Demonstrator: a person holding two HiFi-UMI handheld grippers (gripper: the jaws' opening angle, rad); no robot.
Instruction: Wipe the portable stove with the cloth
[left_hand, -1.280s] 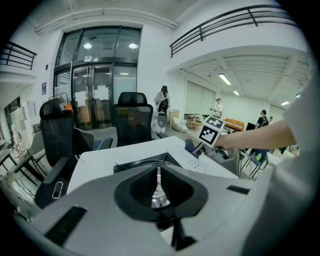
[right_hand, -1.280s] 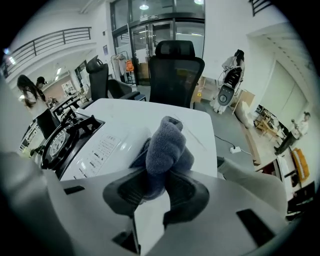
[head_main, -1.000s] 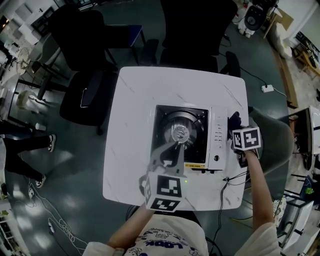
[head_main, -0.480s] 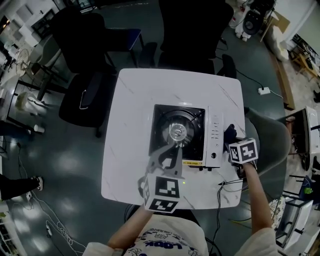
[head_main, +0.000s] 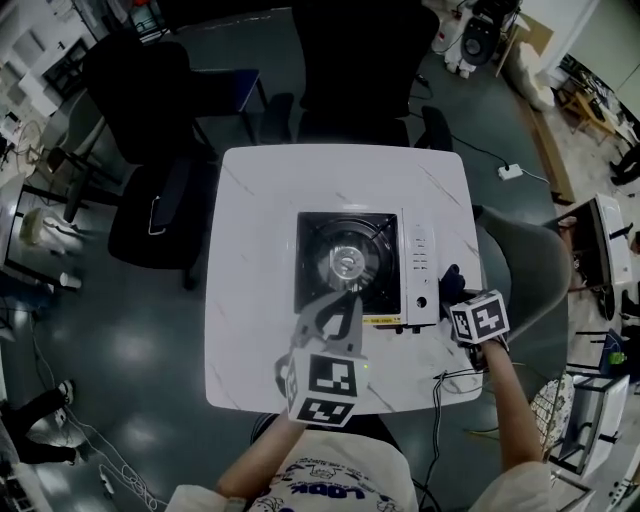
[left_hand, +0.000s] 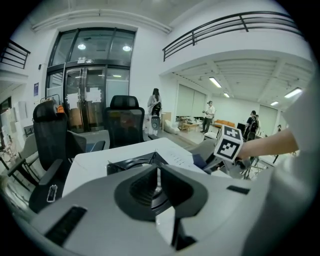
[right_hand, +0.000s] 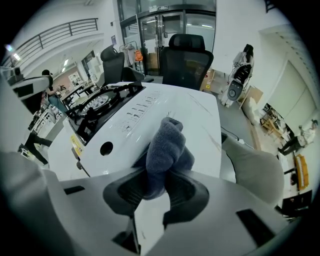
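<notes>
the right gripper (head_main: 456, 297) is pinching a bunched dark grey cloth (right_hand: 167, 149) tight between its jaws, with the free end sticking out ahead of them. the cloth is sitting at the right-hand side of the portable stove (head_main: 420, 268), near the knob end of the white control panel, close against it or just brushing it; which of the two i cannot tell. the left gripper (head_main: 338, 312) is hovering over the near edge of the black burner area with its jaws pressed together on nothing. the stove is standing at the middle of the white table (head_main: 255, 200). judging by this, wiping is going on at the right edge, while nothing shows the burner top as wiped.
</notes>
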